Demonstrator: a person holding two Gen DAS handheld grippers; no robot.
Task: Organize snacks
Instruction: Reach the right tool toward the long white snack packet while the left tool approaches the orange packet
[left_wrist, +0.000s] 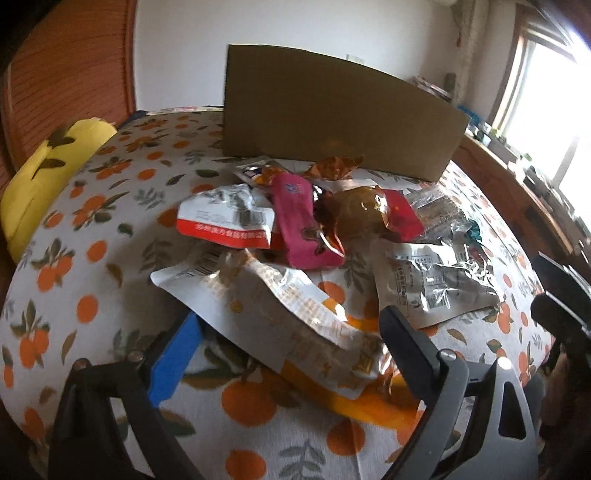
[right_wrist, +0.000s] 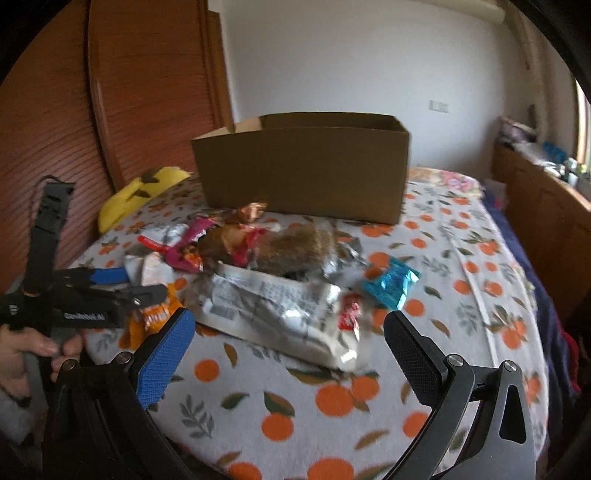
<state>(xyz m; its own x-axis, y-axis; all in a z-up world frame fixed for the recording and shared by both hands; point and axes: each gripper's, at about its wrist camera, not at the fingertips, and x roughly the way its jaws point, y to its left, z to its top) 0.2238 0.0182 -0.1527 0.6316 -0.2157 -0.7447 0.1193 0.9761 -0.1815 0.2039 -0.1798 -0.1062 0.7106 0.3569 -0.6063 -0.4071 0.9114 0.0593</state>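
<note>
- Left gripper (left_wrist: 291, 354): jaws wide apart, straddling the near end of an orange-and-white snack packet (left_wrist: 295, 325) without pinching it.
- Right gripper (right_wrist: 288, 350): jaws wide apart, empty, with a silver-white packet (right_wrist: 280, 310) at twelve o'clock.
- Snack pile (right_wrist: 258, 254): heaped on the orange-print cloth (right_wrist: 332, 424).
- Cardboard box (right_wrist: 303, 166): open-topped, at twelve o'clock beyond the pile.

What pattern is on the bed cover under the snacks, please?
Oranges with green leaves on white, on the bed cover; clearest in the right wrist view.
</note>
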